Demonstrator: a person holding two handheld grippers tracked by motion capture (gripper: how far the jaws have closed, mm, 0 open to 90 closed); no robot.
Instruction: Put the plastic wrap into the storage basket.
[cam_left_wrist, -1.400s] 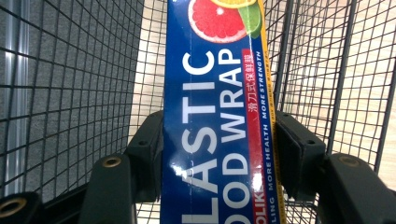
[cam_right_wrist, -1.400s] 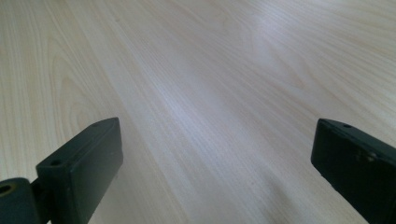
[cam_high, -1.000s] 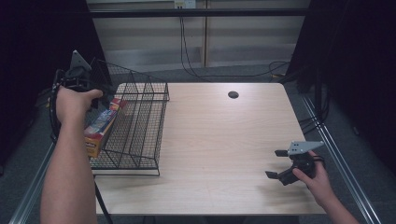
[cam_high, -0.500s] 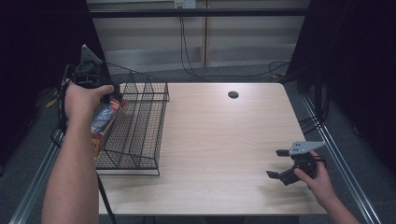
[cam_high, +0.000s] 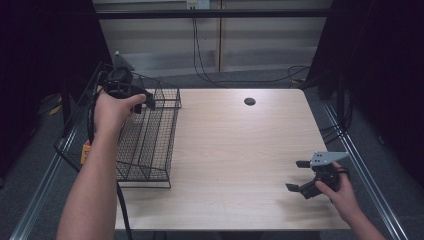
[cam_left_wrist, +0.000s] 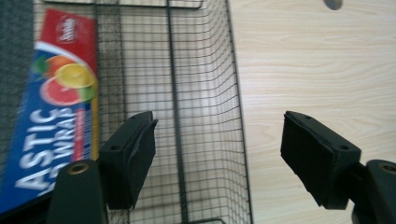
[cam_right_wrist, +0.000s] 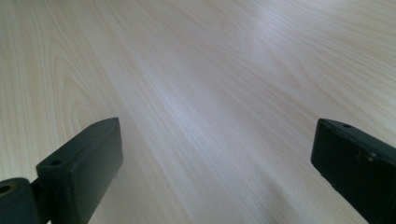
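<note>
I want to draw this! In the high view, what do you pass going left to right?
Plastic wrap box → wire basket → table hole → right claw.

Plastic wrap box (cam_left_wrist: 49, 121): a long, narrow carton, printed blue with white lettering along its length. The far end carries a red panel with a brand mark and a picture of citrus fruit. In the left gripper view the box lies flat and lengthwise inside the wire basket (cam_left_wrist: 205, 116), in the compartment along the basket's outer side. The basket is black wire mesh with a dividing wire down its middle. It stands at the left edge of the worktop (cam_high: 240, 150).
</note>
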